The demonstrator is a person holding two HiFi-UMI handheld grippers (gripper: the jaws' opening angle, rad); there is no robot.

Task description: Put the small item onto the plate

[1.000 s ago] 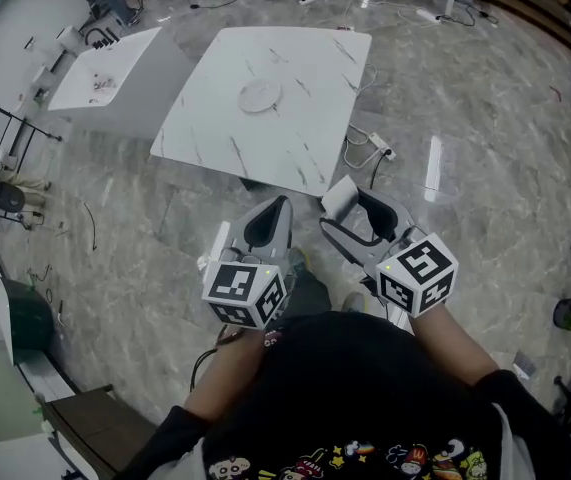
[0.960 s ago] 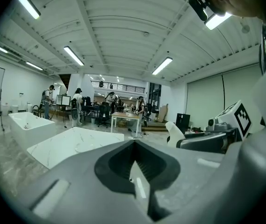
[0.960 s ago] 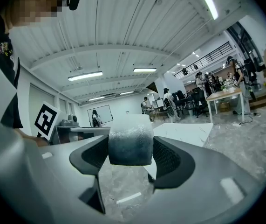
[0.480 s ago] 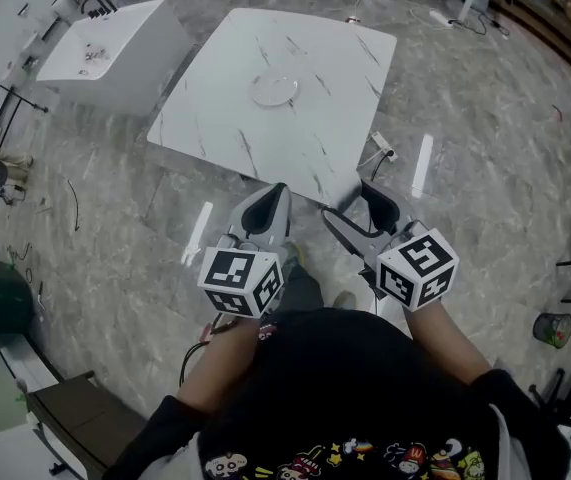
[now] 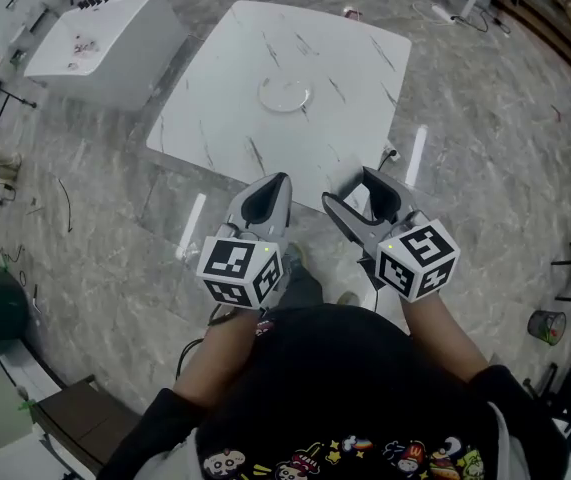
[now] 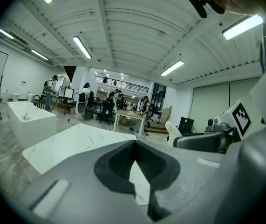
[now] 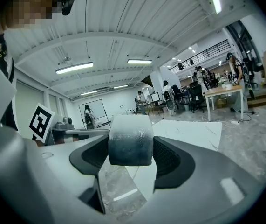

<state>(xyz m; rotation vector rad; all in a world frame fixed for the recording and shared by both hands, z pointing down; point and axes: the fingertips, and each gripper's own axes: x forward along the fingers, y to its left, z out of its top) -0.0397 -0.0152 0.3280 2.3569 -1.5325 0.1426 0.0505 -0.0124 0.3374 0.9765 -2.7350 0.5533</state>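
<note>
Right gripper [image 5: 363, 200]: jaws part-open, clamped on a small rounded block, white on top fading to grey [image 7: 130, 140]. The block sits upright between the pads near the tips, held in the air.

Left gripper [image 5: 269, 190]: jaws together, tips meeting, nothing between them.

Both grippers are short of the white marble-patterned square table [image 5: 223, 118], over the grey floor. The round pale plate [image 5: 285, 95] lies near the table's middle, well apart from the block.
</note>
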